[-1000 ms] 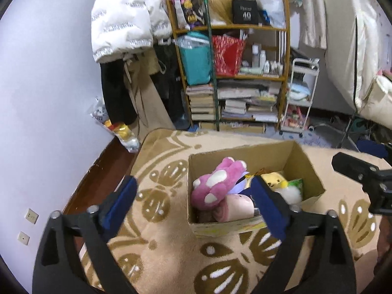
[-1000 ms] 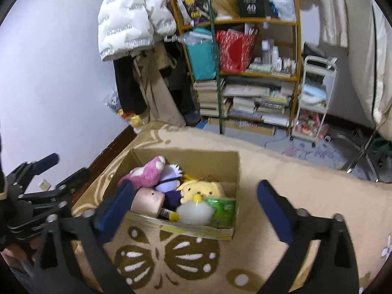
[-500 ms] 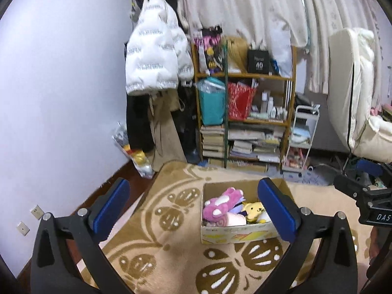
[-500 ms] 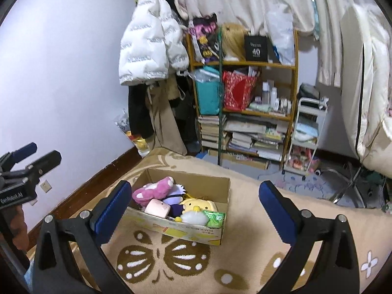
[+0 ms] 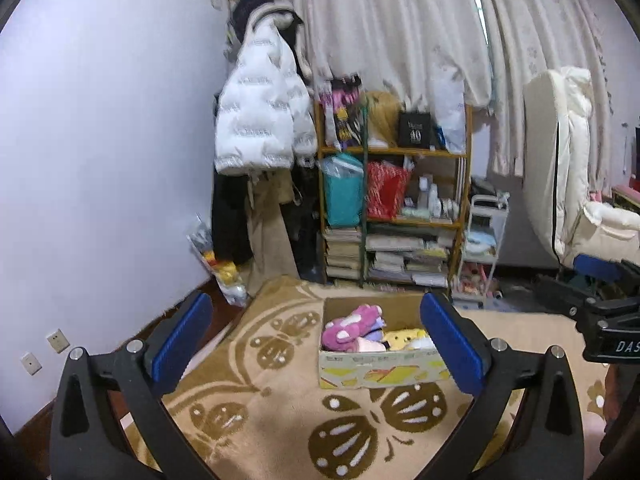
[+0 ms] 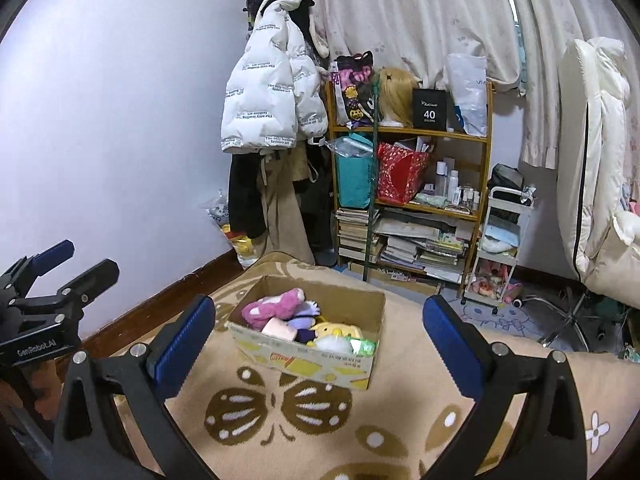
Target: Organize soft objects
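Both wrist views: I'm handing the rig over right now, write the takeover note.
Left tool: open, holding nothing, raised well back from the box.
Right tool: open, holding nothing, likewise raised.
Open brown cardboard box sits on the beige patterned rug. Inside: fuzzy pink plush slipper, pale pink soft block, purple plush, yellow plush toy, white fluffy piece, green packet.
Done: soft items visible are in the box.
Left: none lie loose on the visible rug; check out-of-view areas.

R gripper (image 6: pixel 318 336) hung wide open, empty, above cardboard box (image 6: pixel 312 356) w/ plush toys (image 6: pixel 276 308) on rug (image 6: pixel 360 420).
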`<move>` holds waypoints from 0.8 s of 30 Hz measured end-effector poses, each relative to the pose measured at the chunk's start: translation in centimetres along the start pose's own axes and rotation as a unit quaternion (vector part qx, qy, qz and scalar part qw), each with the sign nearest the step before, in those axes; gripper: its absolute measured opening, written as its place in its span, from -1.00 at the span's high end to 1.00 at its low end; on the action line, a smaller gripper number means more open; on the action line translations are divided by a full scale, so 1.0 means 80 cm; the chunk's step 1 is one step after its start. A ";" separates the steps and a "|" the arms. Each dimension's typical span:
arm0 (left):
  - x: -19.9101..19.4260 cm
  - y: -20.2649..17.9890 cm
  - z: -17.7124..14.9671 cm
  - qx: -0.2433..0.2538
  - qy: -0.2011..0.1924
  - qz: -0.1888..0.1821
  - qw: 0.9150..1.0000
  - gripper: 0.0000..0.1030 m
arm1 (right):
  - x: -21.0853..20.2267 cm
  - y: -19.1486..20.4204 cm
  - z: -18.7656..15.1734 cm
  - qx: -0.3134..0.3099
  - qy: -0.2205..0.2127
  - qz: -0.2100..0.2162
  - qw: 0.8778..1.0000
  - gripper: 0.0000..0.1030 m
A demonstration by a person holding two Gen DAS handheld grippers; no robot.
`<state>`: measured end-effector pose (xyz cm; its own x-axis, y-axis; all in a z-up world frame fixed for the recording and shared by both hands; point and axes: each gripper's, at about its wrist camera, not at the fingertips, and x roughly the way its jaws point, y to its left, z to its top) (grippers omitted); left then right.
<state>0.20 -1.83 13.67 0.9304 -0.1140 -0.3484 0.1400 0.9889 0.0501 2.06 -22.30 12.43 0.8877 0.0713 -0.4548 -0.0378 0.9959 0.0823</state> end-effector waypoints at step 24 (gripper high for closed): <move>-0.038 0.016 -0.111 0.008 -0.016 -0.019 1.000 -0.99 | -0.049 -0.018 -0.097 0.040 -0.047 -0.030 0.998 -1.00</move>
<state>-5.48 0.63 6.45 0.9342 -0.1553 -0.3212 0.1813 0.9820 0.0525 -4.93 -23.57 7.25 0.9269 0.0032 -0.3754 0.0495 0.9902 0.1308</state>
